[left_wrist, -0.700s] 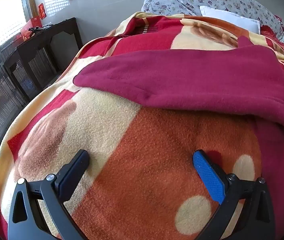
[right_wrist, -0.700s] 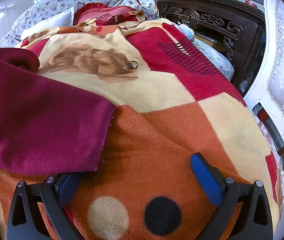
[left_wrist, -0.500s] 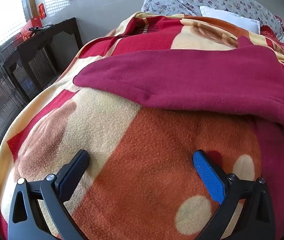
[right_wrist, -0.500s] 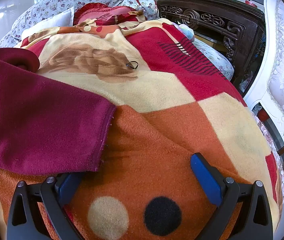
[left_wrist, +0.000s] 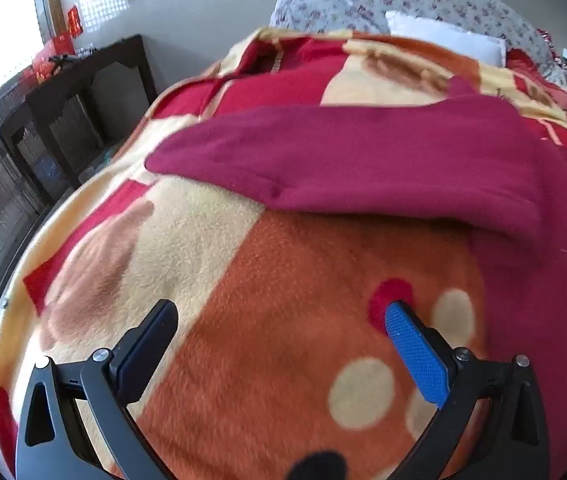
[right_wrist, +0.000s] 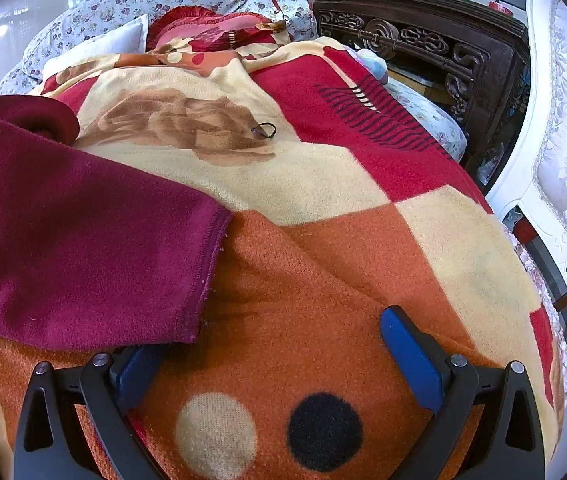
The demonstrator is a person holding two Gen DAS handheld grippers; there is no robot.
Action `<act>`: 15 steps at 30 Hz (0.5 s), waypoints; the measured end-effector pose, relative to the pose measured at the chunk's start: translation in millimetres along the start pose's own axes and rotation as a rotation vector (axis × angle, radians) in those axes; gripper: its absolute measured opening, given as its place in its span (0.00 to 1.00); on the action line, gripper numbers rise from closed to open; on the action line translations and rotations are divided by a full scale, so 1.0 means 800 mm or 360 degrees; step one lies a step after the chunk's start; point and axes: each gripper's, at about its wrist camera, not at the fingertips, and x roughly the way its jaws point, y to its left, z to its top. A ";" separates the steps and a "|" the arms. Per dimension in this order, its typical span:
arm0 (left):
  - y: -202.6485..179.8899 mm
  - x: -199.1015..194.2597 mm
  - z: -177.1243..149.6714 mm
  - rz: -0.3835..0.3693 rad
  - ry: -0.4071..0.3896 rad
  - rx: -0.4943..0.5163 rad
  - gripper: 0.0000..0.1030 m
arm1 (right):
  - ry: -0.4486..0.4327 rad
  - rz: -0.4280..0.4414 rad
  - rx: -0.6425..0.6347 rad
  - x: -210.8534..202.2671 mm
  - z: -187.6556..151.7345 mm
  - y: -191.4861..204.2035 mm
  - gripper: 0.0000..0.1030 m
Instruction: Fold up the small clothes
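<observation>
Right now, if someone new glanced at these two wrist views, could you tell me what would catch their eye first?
The dark magenta fleece garment lies spread across the middle of the bed, on a bright patchwork blanket of red, cream and orange with big dots. Both the left gripper and the right gripper hang open just over the blanket, near the garment's edge. A carved dark wooden headboard stands at the right.

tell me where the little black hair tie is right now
In the right wrist view, the hair tie lies on the blanket, on its brown flower print, beyond the maroon garment.
</observation>
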 end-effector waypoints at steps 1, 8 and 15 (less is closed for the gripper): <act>-0.002 -0.007 -0.001 0.0002 -0.0024 0.0009 1.00 | 0.0007 -0.0003 -0.0002 0.000 0.001 0.001 1.00; -0.038 -0.064 -0.012 -0.0047 -0.0141 0.0102 1.00 | -0.0034 0.0049 -0.0021 -0.052 -0.012 0.014 0.99; -0.077 -0.105 -0.016 -0.0160 -0.0202 0.0144 1.00 | -0.0235 0.0241 -0.0033 -0.177 -0.036 0.065 1.00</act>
